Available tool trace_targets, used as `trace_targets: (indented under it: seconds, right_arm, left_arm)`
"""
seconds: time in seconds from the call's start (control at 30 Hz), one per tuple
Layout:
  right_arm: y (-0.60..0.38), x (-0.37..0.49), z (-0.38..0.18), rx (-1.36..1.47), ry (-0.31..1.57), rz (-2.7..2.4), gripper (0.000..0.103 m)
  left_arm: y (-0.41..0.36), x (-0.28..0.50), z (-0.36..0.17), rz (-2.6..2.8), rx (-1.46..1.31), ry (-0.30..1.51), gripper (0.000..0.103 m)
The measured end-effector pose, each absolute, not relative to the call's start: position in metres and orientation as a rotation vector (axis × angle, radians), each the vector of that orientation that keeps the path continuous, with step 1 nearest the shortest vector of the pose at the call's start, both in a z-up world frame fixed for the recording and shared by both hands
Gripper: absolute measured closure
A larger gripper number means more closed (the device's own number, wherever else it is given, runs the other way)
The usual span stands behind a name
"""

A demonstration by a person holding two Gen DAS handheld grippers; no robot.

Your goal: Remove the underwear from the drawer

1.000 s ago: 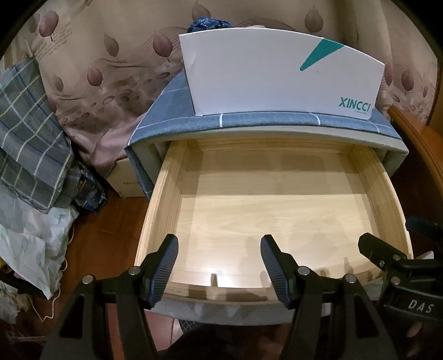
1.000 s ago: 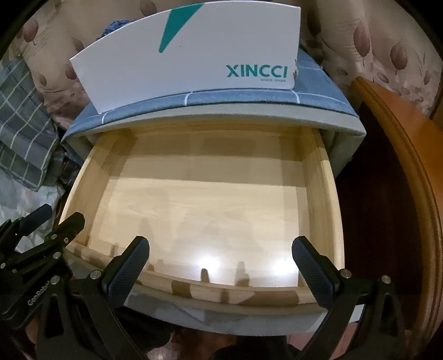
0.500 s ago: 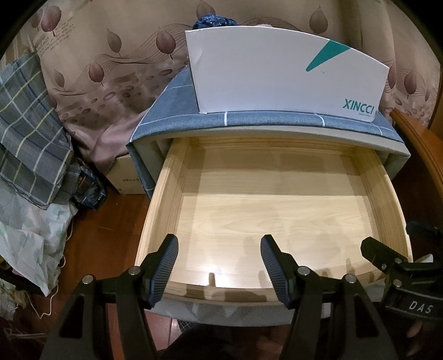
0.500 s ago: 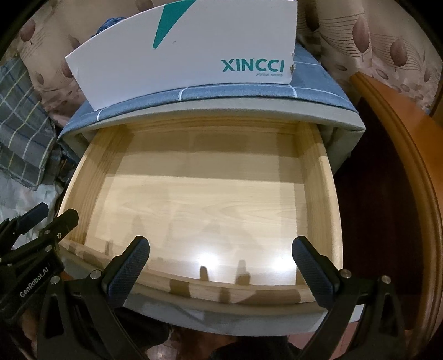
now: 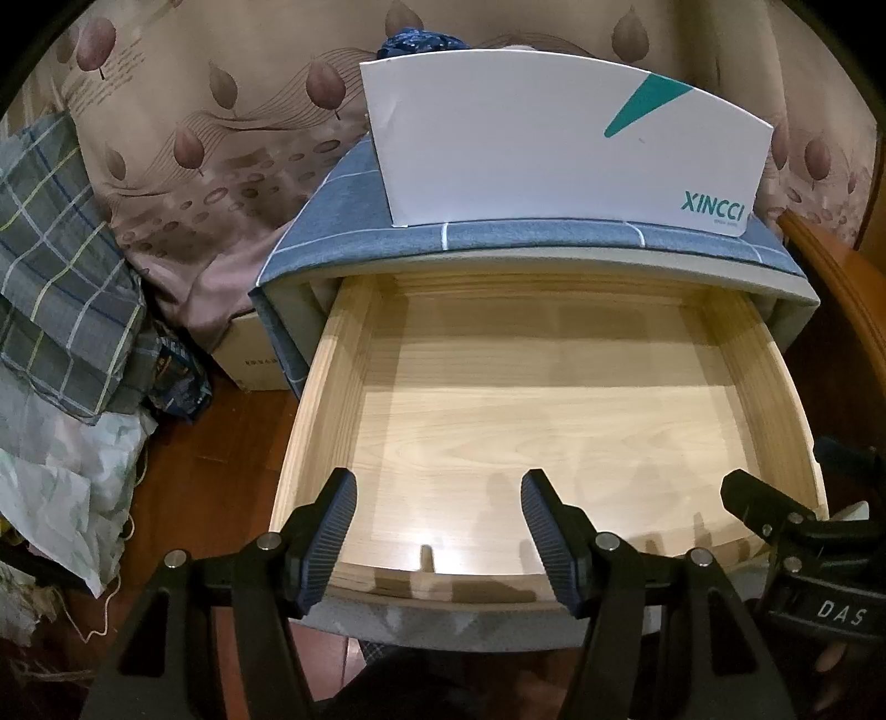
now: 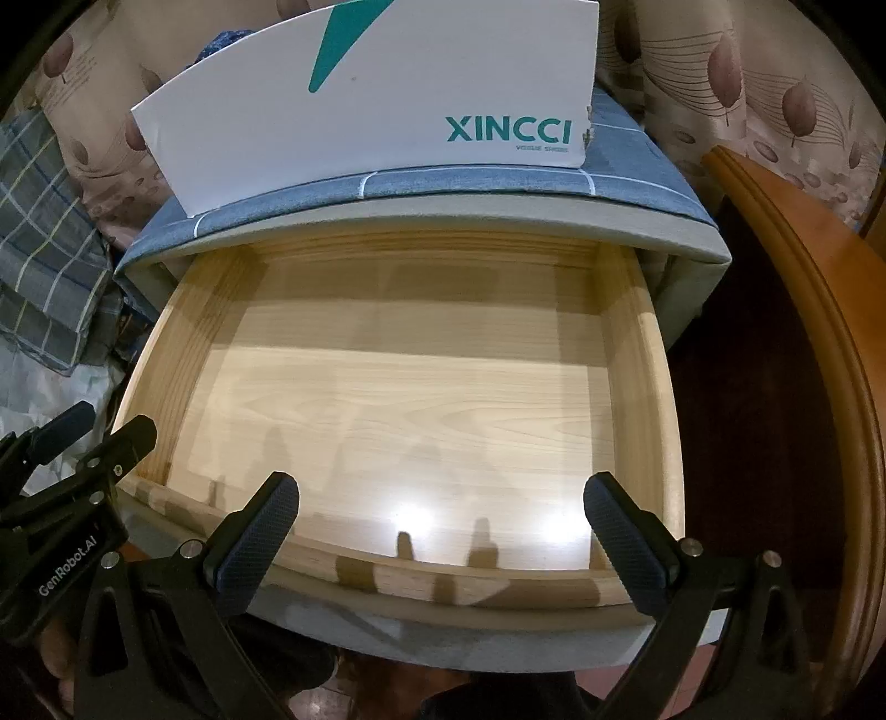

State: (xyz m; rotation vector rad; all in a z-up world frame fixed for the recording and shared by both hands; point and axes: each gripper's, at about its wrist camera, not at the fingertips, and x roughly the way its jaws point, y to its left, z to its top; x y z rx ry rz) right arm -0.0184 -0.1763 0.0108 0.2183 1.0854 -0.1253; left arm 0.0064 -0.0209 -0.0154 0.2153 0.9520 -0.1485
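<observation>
Both grippers, left gripper and right gripper, hang spread apart and empty over the pulled-out drawer, which looks totally bare, no underwear anywhere unless that blue bundle behind the white box is it; soft, light stuff I'd guess, so pinch a fold.

White box reads "XINCCI"; left gripper reads "GenRobot.AI".

My right tongs hang wide apart with nothing between them, over the front edge of the pulled-out wooden drawer; its pale bottom shows bare. On the blue checked top of the nightstand stands a white XINCCI box. My left tongs show at the drawer's left corner.
</observation>
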Motion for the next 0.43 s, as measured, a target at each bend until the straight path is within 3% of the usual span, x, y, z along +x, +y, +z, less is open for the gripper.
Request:
trace_targets:
  seconds: [0.43]
  right_arm:
    - [-0.1765, -0.0185, 0.0108, 0.22, 1.084, -0.124, 0.001]
  left_arm:
    - [-0.0231, 0.0037, -0.0135, -0.155, 0.231, 0.937, 0.04]
